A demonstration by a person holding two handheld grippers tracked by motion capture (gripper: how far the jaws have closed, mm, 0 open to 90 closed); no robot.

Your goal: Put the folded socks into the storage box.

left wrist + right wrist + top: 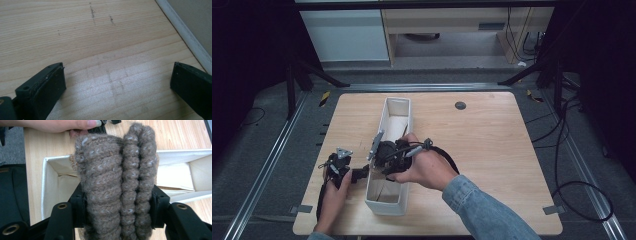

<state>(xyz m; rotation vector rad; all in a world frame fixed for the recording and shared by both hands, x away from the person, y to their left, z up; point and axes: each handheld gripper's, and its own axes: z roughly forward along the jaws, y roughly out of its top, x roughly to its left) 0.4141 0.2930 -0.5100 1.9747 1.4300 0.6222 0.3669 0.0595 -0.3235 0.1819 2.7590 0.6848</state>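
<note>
A folded brown knitted garment (117, 185) is clamped between the right gripper's (117, 212) jaws above the white fabric storage box (398, 107), seemingly for packing. The left gripper (117, 85), jaws wide and empty, rests beside the box. Lowering and release are likely called for next.

One long white box (390, 150), one folded brown knit (117, 182), two tongs: left (362, 173), right (117, 213).
</note>
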